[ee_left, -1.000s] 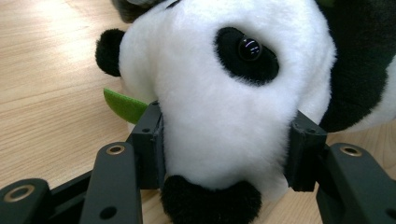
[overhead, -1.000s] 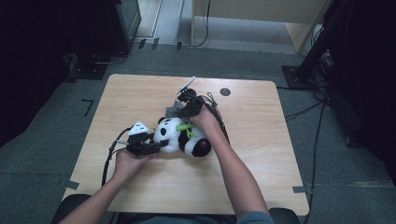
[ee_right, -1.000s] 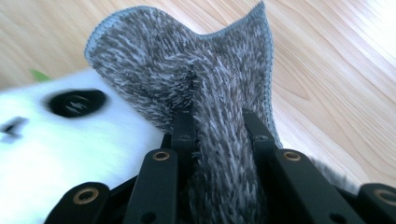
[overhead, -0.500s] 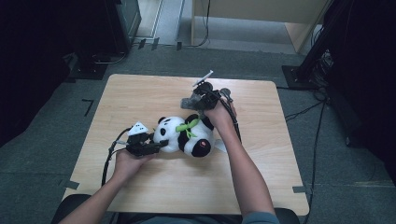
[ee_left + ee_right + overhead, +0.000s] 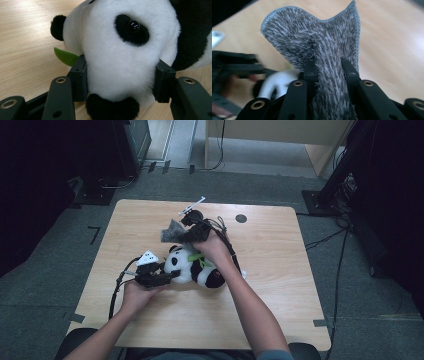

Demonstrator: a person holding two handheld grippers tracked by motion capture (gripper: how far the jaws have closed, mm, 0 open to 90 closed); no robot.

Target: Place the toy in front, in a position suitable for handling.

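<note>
L gripper (image 5: 167,276) pinches the panda (image 5: 192,266) by the snout, jaws pressed into the plush both sides; panda lies on its side mid-table (image 5: 280,290). R gripper (image 5: 181,232) is clamped on a grey cloth (image 5: 317,47), held above and just behind the panda's head, cloth flaring past the tips. Step looks like wiping/covering the toy w/ the cloth. To do it well: keep L grip steady so the head doesn't roll, bring cloth down flat on the fur, don't let the R jaws snag the green leaf (image 5: 65,56).

Both claws (image 5: 172,276) (image 5: 176,234) clamped, arms extended
</note>
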